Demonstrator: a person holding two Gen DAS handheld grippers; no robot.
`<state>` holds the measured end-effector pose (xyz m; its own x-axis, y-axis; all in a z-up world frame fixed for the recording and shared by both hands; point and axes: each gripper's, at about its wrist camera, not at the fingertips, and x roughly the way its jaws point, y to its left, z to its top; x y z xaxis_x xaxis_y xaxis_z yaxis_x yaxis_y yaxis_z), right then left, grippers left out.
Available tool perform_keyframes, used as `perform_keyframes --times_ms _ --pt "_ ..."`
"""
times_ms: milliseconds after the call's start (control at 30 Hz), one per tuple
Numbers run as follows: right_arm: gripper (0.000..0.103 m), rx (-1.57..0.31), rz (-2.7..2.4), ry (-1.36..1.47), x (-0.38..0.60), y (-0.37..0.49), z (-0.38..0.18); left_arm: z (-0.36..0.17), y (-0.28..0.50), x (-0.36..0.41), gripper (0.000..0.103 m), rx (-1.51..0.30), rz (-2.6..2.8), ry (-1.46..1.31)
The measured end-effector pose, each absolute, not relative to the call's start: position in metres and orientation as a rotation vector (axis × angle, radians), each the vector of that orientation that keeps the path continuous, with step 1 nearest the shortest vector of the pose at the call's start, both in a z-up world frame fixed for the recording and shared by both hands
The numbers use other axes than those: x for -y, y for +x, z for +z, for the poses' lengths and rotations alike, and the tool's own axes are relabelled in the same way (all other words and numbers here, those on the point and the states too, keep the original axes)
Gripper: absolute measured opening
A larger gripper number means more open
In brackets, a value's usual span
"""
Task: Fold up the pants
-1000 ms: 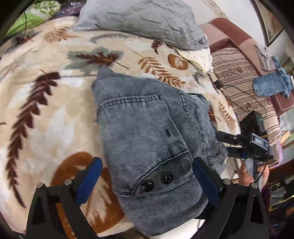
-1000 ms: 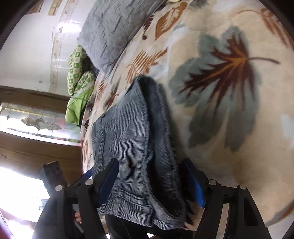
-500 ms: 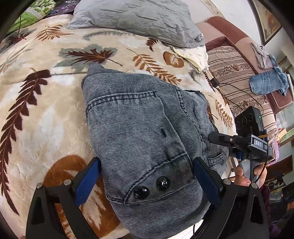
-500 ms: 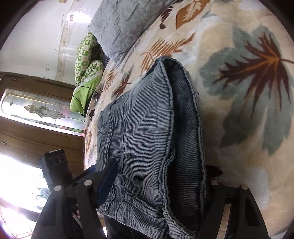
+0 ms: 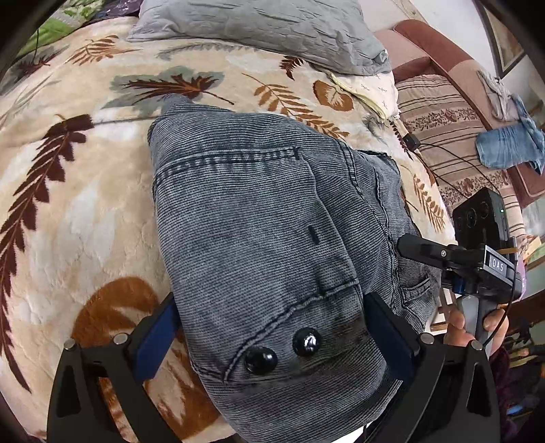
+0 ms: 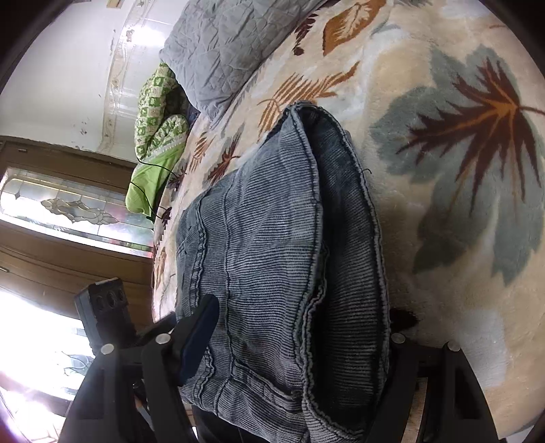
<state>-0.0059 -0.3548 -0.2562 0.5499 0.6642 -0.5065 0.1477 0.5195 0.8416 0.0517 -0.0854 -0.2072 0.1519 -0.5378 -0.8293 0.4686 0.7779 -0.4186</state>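
Now, pants (image 5: 272, 238): grey corduroy, already doubled into a thick bundle, lying on the leaf-print blanket (image 5: 85, 211) with the near end hanging over the bed's edge toward me; two dark buttons (image 5: 282, 349) face up at that end.
Layers: from the right wrist I see the stacked edges of the fold (image 6: 340, 272), at least two thicknesses, seams roughly lined up.
Left gripper (image 5: 272, 337): jaws wide, one blue pad on each side of the buttoned end; whether the pads touch the cloth I cannot tell, but they are not pinching it.
Right gripper (image 6: 296, 340): also spread, straddling the side of the bundle; one finger is hidden under the cloth, and nothing looks clamped.
Step in hand: I judge this as the late stage, squaring up or getting set for a last fold.
Next move: close both tools on all layers together at the near end, then carry it over toward the far end without letting the top layer slide.
Surroundings: grey pillow (image 5: 265, 30) beyond the pants, a striped sofa (image 5: 453, 136) to the right.
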Motion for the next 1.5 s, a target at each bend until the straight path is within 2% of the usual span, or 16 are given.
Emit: perform_keyframes --times_ms 67,133,233,300,400,500,800,1167,1500 --pt "0.072 -0.962 0.361 0.982 0.353 -0.006 -0.254 -0.204 0.05 0.088 0.095 -1.217 -0.713 -0.057" --pt "0.064 -0.957 0.347 0.973 0.352 -0.007 -0.253 -0.199 0.048 0.092 0.088 -1.21 -0.705 -0.053" --pt "0.056 -0.961 0.336 0.963 0.352 -0.007 -0.252 -0.191 0.043 0.098 0.075 -1.181 -0.708 -0.015" --pt "0.051 -0.952 0.34 0.946 0.35 -0.006 -0.248 -0.188 0.041 0.101 0.062 -1.166 -0.707 0.009" --pt "0.043 -0.938 0.351 0.915 0.341 -0.004 -0.24 -0.184 0.041 0.102 0.052 -1.153 -0.703 0.022" --pt "0.04 -0.921 0.346 0.879 0.338 -0.007 -0.233 -0.182 0.04 0.099 0.045 -1.143 -0.704 0.018" --pt "0.036 -0.822 0.347 0.856 0.334 -0.016 -0.211 -0.156 0.038 0.095 0.036 -1.061 -0.715 0.008" --pt "0.036 -0.674 0.391 0.906 0.337 0.004 -0.173 -0.092 0.061 0.093 0.036 -0.884 -0.726 0.07" --pt "0.036 -0.628 0.438 0.971 0.335 0.075 -0.15 -0.048 0.122 0.104 0.036 -0.794 -0.694 0.202"
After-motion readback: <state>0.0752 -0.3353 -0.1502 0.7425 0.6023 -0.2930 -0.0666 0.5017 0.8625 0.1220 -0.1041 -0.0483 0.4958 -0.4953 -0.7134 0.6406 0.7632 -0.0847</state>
